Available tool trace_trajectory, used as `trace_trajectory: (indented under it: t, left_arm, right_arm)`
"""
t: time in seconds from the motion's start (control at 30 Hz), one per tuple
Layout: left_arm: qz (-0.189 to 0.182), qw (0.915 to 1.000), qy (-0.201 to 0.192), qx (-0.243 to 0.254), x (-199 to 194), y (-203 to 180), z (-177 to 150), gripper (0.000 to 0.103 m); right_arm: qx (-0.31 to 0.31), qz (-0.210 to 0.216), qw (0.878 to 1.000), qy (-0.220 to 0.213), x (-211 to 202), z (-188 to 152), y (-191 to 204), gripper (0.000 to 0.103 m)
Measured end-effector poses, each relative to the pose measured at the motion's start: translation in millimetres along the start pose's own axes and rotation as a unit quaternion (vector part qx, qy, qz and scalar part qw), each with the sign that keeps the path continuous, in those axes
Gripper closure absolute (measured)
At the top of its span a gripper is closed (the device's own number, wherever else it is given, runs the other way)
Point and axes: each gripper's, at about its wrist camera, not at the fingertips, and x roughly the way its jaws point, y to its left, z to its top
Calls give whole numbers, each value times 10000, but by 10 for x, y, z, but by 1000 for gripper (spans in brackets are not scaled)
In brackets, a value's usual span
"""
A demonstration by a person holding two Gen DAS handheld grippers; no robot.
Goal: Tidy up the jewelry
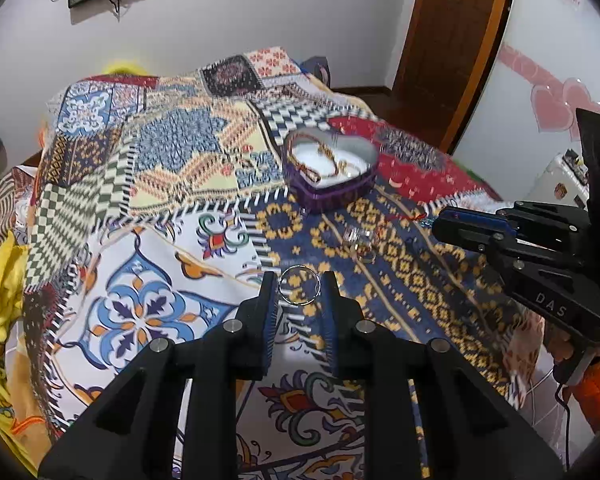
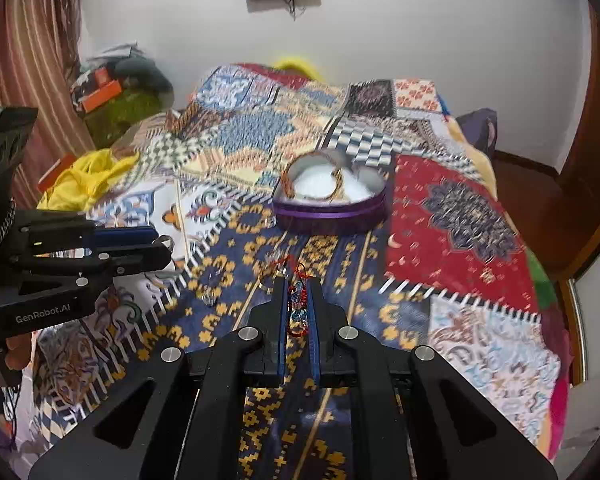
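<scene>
- "DAS": pale raised letters on the black body of the right gripper (image 1: 446, 226), seen side-on from the left wrist view. Possibly part of a longer word; the rest can't be made out.
- "GenRobot.AI": pale print on the black body of the left gripper (image 2: 156, 246), at the left edge of the right wrist view.
- Nothing else legible: bedspread shows patterns only, heart-shaped box shows no lettering.

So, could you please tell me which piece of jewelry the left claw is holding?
The plain silver ring, pinched in the left claw; the right claw holds the red beaded bracelet.
</scene>
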Motion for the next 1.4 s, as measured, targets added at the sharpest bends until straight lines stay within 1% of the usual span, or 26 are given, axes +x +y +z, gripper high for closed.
trace_trajectory:
  t: [0.4, 0.6, 0.83, 1.07, 1.4]
  left_arm:
    - [-19, 9988, -481, -25, -224, -52, 296, 83]
    - [-42, 9977, -672, -31, -229, -88, 475, 83]
    - [-9, 9965, -832, 1, -147, -111, 680, 83]
    - [-37, 9966, -824, -29, 26, -74, 857, 83]
    - [-88, 9982, -594, -92, 386, 3, 1008, 83]
  right_arm:
    - [58, -127, 9984, -549, -301, 256, -67, 95]
    - [85, -152, 9968, -778, -369, 418, -121, 95]
    - [127, -136, 9944, -1044, -398, 623, -180, 95]
    - [159, -109, 9929, -1171, -293, 818, -245, 95]
    - [117, -61, 9952, -967, 3, 905, -309, 95]
